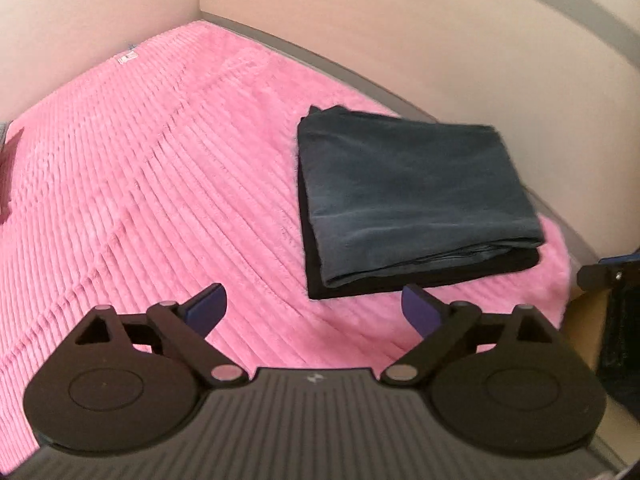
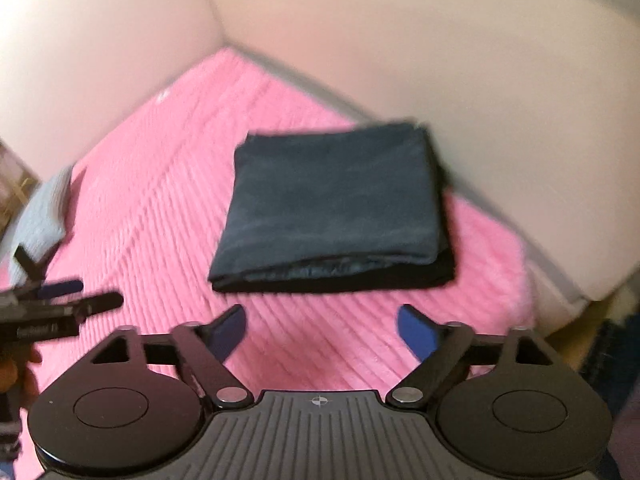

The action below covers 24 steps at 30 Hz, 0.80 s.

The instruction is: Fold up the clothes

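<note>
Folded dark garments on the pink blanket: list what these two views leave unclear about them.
- Garment type: the folded dark stack hides sleeves, legs and collars in both views.
- Piece count: layered edges show, but the right wrist view is motion-blurred.
- Far edge: hidden by the stack's own top.
- Grey cloth on the pink blanket: cut off by the frame, blurred.

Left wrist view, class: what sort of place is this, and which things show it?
Probably a bedroom: a pink ribbed plush blanket covers a bed-like surface set into a corner of plain pale walls, with a folded dark blue-grey garment on it.
</note>
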Available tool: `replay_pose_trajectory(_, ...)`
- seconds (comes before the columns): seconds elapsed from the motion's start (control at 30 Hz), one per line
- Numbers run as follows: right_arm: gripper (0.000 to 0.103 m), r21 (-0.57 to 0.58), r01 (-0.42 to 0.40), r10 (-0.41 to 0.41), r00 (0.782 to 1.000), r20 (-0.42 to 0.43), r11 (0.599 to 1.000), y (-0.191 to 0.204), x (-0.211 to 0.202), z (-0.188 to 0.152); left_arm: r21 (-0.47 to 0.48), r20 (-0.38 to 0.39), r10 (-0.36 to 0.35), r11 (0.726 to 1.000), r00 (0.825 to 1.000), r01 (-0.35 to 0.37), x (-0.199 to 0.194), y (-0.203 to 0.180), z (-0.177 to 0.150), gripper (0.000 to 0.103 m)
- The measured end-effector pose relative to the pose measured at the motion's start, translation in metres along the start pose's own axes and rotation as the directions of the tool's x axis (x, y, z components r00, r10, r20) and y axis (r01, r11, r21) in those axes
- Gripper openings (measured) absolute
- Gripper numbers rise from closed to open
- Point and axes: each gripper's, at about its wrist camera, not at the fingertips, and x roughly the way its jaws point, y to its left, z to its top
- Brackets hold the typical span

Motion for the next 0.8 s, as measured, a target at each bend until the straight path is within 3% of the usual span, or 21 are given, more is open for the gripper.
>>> replay_pose_trajectory(0.07,0.102,0.016,0.028,-0.029,0.998,0.052,0.999,0.012,-0.026,-0.009,0.013,-0.001,-0.048,0.999,0.999,0.048,-0.018,-0.001,0.000,0.092)
replay_pose_trajectory(0.23,0.102,0.011,0.087,-0.087,0.993,0.085,0.996,0.040,-0.073,-0.039,0.046,0.021,-0.095,0.995,0.995,0.094,-0.069,0.004,-0.015,0.092)
replay_pose_trajectory(0.37,0.102,0.036,0.120,-0.124,0.986,0.115,0.992,0.055,-0.099,-0.057,0.070,0.066,-0.076,0.995,0.995,0.071,-0.113,0.005,-0.036,0.102)
replay_pose_trajectory(0.5,0.102,0.046,0.141,-0.146,0.981,0.129,0.989,0.067,-0.114,-0.067,0.023,0.072,-0.079,0.997,0.994,0.078,-0.146,0.010,-0.051,0.102)
replay_pose_trajectory(0.8,0.102,0.001,0.177,-0.175,0.974,0.143,0.984,0.100,-0.138,-0.084,0.017,0.107,-0.089,0.996,0.990,0.088,-0.197,0.021,-0.064,0.102)
